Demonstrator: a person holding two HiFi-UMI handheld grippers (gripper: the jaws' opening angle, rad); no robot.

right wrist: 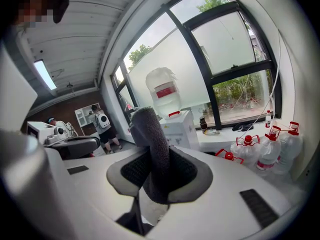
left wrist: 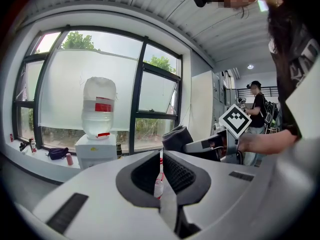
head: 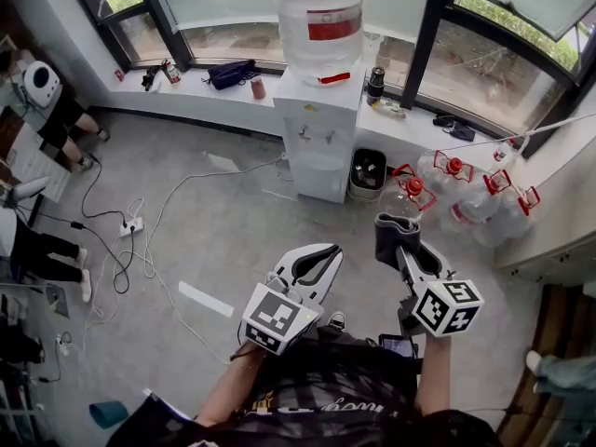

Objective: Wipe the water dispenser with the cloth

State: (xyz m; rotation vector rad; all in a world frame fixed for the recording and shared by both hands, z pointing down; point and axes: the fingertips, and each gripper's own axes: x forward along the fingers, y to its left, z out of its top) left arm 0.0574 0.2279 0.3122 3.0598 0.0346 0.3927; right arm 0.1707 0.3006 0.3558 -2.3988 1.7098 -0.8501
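Note:
The white water dispenser [head: 319,133] stands against the window wall, straight ahead and well beyond both grippers, with a clear bottle [head: 319,15] on top. It also shows in the left gripper view [left wrist: 96,156] and behind the cloth in the right gripper view [right wrist: 181,128]. My right gripper [head: 399,250] is shut on a dark grey cloth [head: 392,232], which sticks up in a thick roll from the jaws [right wrist: 150,134]. The left gripper [head: 319,257] is held beside it, shut and holding nothing, with only a thin slit between its pads [left wrist: 175,171].
Several water jugs with red caps [head: 466,189] stand on the floor right of the dispenser, and a black bin [head: 369,173] sits against its side. Cables and a power strip [head: 130,226] lie on the floor at the left. People stand at the far left [head: 56,110].

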